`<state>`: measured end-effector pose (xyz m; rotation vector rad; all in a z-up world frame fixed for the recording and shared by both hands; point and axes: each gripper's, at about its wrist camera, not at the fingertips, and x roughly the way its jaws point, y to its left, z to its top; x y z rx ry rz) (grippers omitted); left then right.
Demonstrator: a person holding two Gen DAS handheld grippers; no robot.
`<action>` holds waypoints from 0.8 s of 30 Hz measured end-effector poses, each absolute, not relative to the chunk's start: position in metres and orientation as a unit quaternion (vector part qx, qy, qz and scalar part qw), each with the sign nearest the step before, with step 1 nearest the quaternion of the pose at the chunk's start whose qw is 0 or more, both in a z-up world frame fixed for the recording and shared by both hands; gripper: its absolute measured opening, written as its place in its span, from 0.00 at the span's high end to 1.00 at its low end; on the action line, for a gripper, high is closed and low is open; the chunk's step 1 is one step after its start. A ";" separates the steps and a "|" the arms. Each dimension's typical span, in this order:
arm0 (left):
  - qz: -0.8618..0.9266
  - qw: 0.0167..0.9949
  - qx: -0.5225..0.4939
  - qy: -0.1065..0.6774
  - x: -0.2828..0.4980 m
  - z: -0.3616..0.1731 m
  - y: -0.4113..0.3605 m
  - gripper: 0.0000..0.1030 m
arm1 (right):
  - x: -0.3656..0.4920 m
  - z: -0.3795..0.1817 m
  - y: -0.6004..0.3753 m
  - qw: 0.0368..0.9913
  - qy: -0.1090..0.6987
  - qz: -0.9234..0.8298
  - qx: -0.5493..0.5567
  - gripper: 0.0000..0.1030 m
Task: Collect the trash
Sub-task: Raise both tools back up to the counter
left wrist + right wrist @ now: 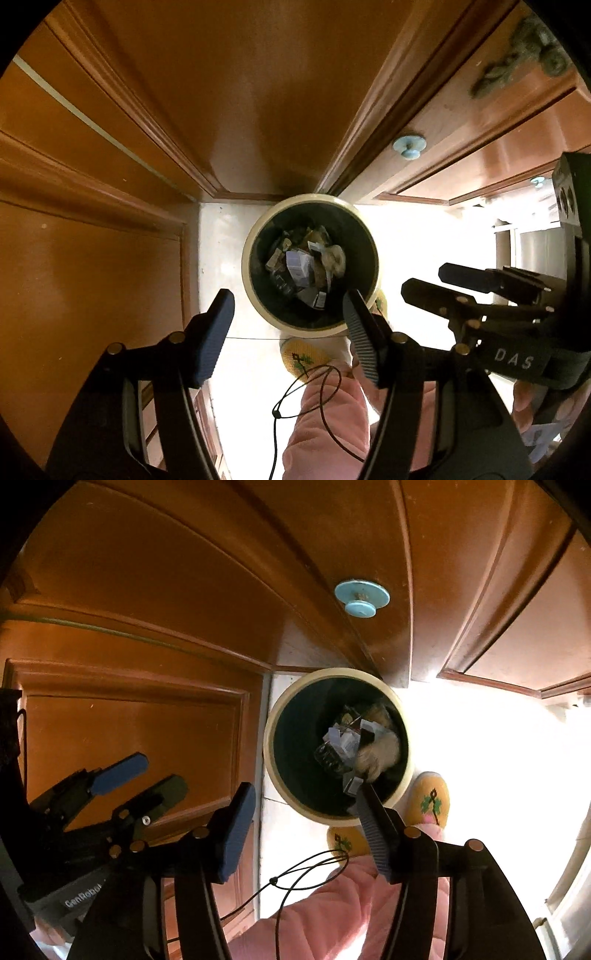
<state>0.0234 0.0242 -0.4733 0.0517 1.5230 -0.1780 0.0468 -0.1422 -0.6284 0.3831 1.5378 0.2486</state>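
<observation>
Nearest the lenses, both grippers are seen held above the floor with nothing between their fingers. The left gripper (288,332) is spread wide; in the right wrist view its strap is marked "GenRobot", partly cut off. The right gripper (306,823) is likewise spread wide, and in the left wrist view the letters "DAS" are read on its band.

Below the grippers, pink trousers (328,417) and a thin black cord (295,878) looped in front of them are seen. Two yellow slippers (430,801) with a green embroidered motif are planted on the pale floor (225,266), just beside the trash bin (310,264).

The bin, cream outside and dark within, stands on the floor in the corner formed by wooden cabinet panels (92,277). The trash (308,266) lies at its bottom: crumpled paper, small cartons and a pale wad; no print on them can be read.

Farther off, a light blue round knob (362,598) is fixed on a wooden cabinet door (221,572) above the bin.
</observation>
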 end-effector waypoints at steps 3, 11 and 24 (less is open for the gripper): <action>-0.081 0.728 0.025 0.680 0.021 -0.447 0.027 0.43 | 0.041 -0.615 -0.145 0.697 0.687 0.116 0.168 0.43; -0.092 0.747 0.036 0.657 0.009 -0.367 0.017 0.43 | 0.026 -0.539 -0.147 0.719 0.665 0.120 0.164 0.42; -0.111 0.818 0.037 0.563 0.009 -0.194 0.013 0.43 | -0.002 -0.361 -0.154 0.787 0.584 0.135 0.143 0.35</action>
